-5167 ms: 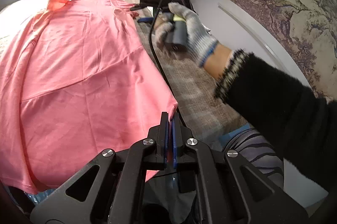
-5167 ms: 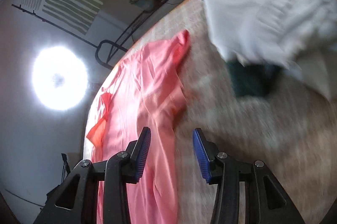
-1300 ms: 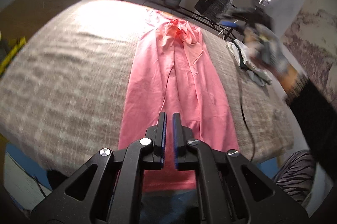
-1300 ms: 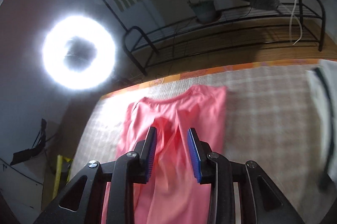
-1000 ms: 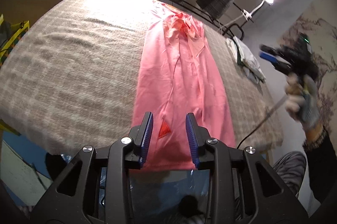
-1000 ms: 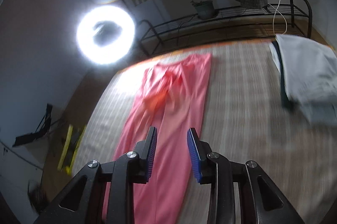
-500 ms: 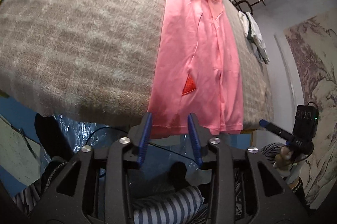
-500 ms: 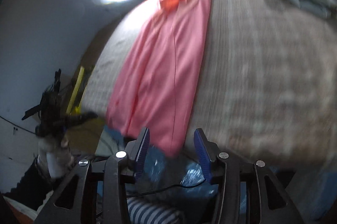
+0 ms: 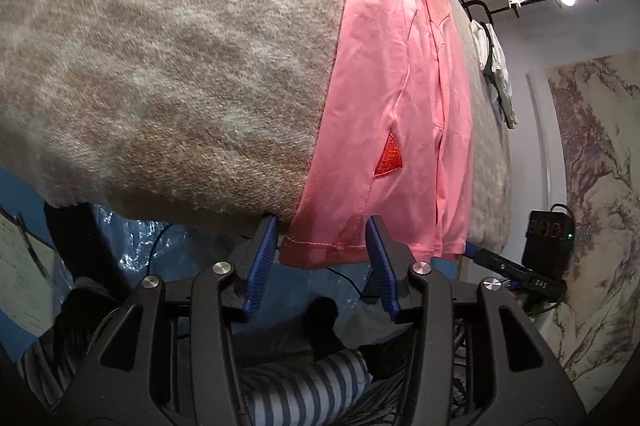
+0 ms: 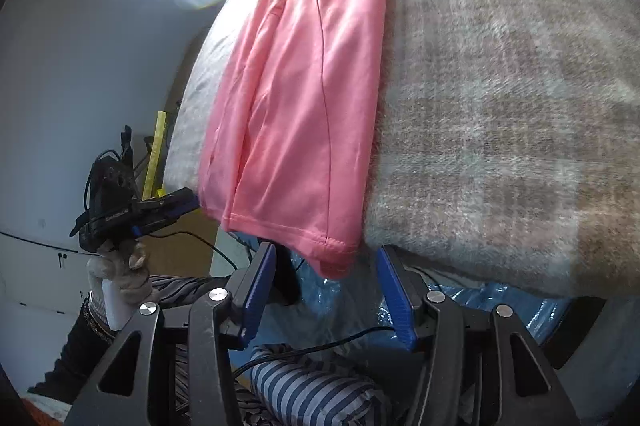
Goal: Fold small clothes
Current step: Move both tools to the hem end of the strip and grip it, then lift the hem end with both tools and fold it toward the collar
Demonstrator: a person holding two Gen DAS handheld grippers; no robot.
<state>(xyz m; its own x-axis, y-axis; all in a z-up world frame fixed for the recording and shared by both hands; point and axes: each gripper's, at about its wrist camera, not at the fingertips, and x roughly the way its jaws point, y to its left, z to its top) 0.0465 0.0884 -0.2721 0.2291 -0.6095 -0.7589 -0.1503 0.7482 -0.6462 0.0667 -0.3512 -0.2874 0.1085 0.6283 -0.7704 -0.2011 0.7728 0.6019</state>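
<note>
Claws agape around shirt hem

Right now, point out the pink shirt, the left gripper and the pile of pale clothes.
pink shirt [image 9: 400,73], left wrist view, on its folded body.
left gripper [image 9: 320,258], left wrist view, midway between its open fingertips.
pile of pale clothes [image 9: 498,73], left wrist view, on the whitish fabric.

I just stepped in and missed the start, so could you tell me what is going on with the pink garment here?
A person is folding a pink garment that lies in a long narrow strip on a beige blanket, its hem hanging over the near edge. Both handheld grippers are open and lined up at that hem: the left gripper at one corner, the right gripper at the other. Neither has closed on the fabric yet. A small pile of other clothes lies farther along the blanket.
</note>
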